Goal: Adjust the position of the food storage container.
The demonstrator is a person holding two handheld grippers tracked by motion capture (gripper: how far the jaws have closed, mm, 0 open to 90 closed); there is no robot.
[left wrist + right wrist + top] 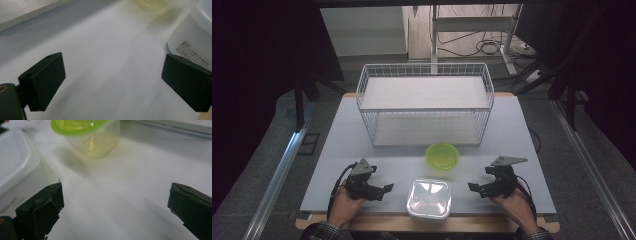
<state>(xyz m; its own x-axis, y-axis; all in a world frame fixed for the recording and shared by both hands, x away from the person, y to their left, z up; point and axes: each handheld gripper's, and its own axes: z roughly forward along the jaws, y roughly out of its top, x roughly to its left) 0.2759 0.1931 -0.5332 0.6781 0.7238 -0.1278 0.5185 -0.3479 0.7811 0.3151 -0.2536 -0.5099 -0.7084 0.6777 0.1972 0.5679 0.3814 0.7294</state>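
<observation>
Black two-jaw tongs (379, 191) and (477, 188) — grey three-cornered top plates, trailing black cables — plaid sleeve cuffs (319, 231).

right gripper (115, 202) jaws spread wide over bare table (130, 195); green-lidded clear tub (87, 135) ahead; white lidded container (17, 167) at left

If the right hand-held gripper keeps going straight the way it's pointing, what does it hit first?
Probably the green-lidded container: it stands ahead between the open jaws of the right hand-held gripper, slightly left of centre. The white box lies just beside that path; depth is unclear.
</observation>
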